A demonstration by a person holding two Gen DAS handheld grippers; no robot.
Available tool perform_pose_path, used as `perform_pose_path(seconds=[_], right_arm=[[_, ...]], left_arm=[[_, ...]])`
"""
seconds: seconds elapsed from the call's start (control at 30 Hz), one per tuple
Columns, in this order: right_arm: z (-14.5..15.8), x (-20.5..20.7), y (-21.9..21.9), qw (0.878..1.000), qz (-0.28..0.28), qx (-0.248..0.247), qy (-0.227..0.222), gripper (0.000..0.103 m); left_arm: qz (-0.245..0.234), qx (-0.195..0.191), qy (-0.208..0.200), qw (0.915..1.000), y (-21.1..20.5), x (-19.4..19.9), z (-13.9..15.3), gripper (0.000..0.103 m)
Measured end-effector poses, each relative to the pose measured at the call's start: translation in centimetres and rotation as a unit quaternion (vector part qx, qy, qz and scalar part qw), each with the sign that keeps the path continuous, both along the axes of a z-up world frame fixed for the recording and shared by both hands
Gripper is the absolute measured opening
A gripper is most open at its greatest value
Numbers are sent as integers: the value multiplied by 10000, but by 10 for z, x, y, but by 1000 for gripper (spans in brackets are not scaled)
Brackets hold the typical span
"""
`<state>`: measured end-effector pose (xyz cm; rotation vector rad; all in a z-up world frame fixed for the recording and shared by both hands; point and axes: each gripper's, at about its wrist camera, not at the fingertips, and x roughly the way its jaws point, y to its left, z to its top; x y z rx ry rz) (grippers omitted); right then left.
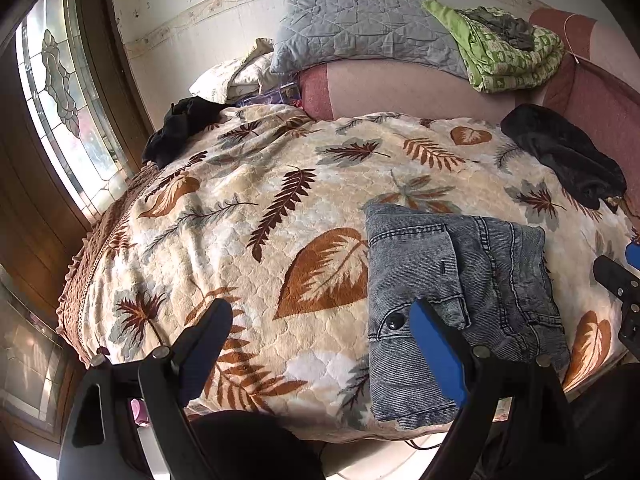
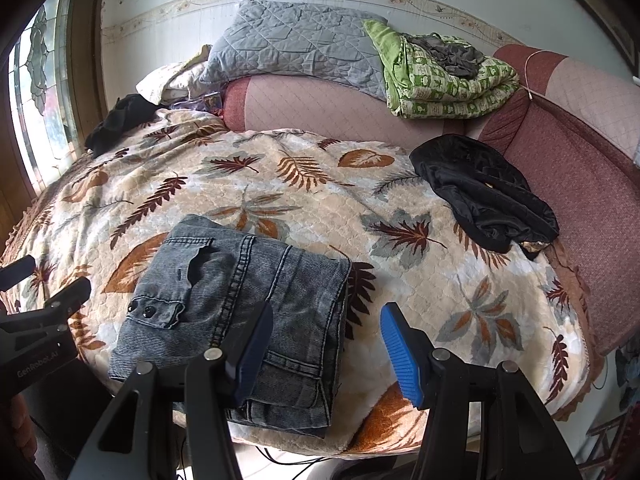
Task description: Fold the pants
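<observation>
Jeans (image 2: 240, 320) lie folded on the leaf-print blanket (image 2: 400, 208); left gripper (image 1: 320, 344) at 6 o'clock and right gripper (image 2: 326, 344) hover spread, empty.

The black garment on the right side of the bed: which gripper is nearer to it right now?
Right. The right gripper hovers at the folded jeans' right edge, on the black garment's side; the left gripper sits over the jeans' left edge, farther away.

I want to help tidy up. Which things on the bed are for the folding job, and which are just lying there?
For the job:
- folded jeans
- left gripper, open
- right gripper, open

Just lying about:
- black cloth
- dark clothes by the window
- grey pillow
- green quilt
</observation>
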<state>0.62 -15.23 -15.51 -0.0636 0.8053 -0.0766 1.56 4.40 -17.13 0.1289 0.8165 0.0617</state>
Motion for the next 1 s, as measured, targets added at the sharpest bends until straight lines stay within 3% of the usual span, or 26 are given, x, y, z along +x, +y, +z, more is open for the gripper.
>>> perform_pose_path(seconds=[1.0], right_arm=[[-19, 5, 4, 9996, 116, 53, 234, 60]], left_arm=[[8, 10, 181, 9998, 2, 7, -14, 90]])
